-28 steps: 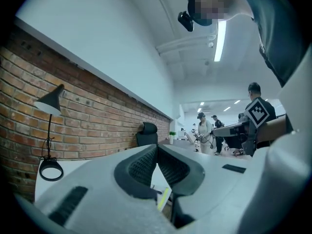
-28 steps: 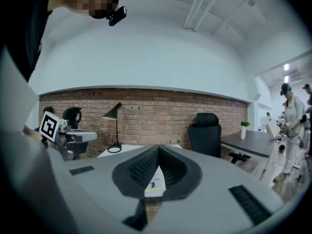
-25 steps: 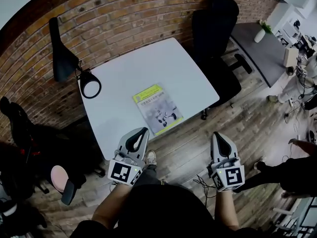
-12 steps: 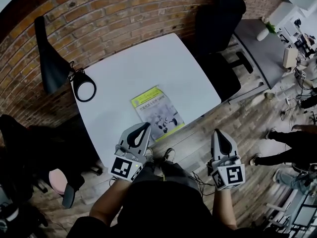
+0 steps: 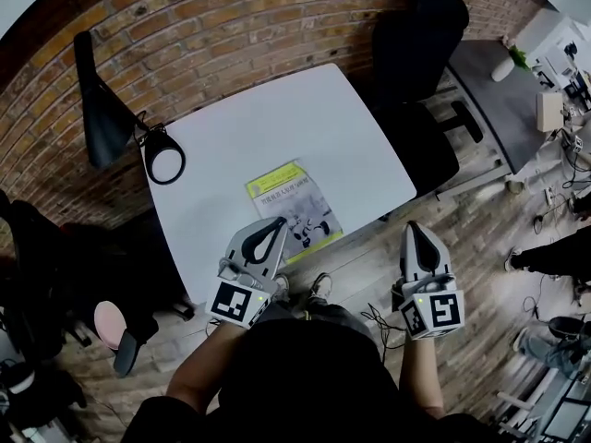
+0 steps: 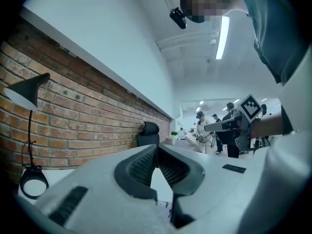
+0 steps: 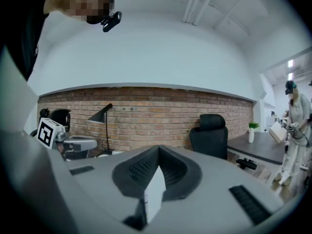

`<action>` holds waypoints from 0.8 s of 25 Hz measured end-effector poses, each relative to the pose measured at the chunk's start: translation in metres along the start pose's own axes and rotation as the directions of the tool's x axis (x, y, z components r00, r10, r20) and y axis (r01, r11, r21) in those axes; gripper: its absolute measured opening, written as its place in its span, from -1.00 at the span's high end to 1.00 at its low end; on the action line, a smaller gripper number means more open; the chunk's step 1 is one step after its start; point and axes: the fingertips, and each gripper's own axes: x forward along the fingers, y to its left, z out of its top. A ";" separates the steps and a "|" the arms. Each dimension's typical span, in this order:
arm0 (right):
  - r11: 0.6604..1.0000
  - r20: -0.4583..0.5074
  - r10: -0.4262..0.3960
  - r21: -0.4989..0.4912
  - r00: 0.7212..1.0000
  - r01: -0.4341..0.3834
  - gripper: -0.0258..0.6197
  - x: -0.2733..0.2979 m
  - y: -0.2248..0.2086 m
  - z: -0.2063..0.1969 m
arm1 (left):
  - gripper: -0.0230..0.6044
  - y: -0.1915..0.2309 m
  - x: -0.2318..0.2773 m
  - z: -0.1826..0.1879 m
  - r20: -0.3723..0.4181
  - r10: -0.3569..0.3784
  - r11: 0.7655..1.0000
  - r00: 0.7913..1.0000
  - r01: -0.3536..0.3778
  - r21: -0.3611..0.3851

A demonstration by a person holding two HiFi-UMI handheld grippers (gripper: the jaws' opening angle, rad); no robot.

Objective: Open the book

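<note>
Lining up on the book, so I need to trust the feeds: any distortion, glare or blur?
Head view: heavy fisheye curves the table edges; even light, book sharp. Left gripper view: left gripper fills the bottom, softly blurred; ceiling light glares. Right gripper view: dark vignetted corners, brick wall crisp.

The left hand-held gripper (image 5: 275,223) neared the book (image 5: 297,203); the right hand-held gripper (image 5: 420,230) advanced.

The thin yellow-edged paperback book (image 5: 297,209) lies on the white square table (image 5: 277,118), near its front edge. The black cone-shaded desk lamp (image 5: 99,109) stands at the table's left edge. The black office chair (image 5: 416,53) stands right of the table. The left gripper (image 5: 273,223) sits at the book's near left corner. The right gripper (image 5: 420,231) is off the table, over the wooden plank floor (image 5: 480,233).
</note>
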 end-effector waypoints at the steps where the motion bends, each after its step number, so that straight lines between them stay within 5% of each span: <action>1: 1.000 0.001 0.005 0.001 1.000 -0.005 0.88 0.000 -0.002 -0.001 | 0.83 0.003 0.001 0.003 0.013 0.011 1.000 1.000 -0.011 0.022; 14: 0.995 -0.008 0.088 0.041 0.996 -0.088 0.88 0.019 -0.016 -0.015 | 0.82 0.007 0.012 -0.009 -0.046 0.110 0.992 0.993 -0.107 0.065; 20: 0.992 -0.015 0.119 0.050 0.993 -0.119 0.88 0.027 -0.020 -0.021 | 0.65 0.000 0.024 -0.031 -0.092 0.118 0.992 0.989 -0.113 0.060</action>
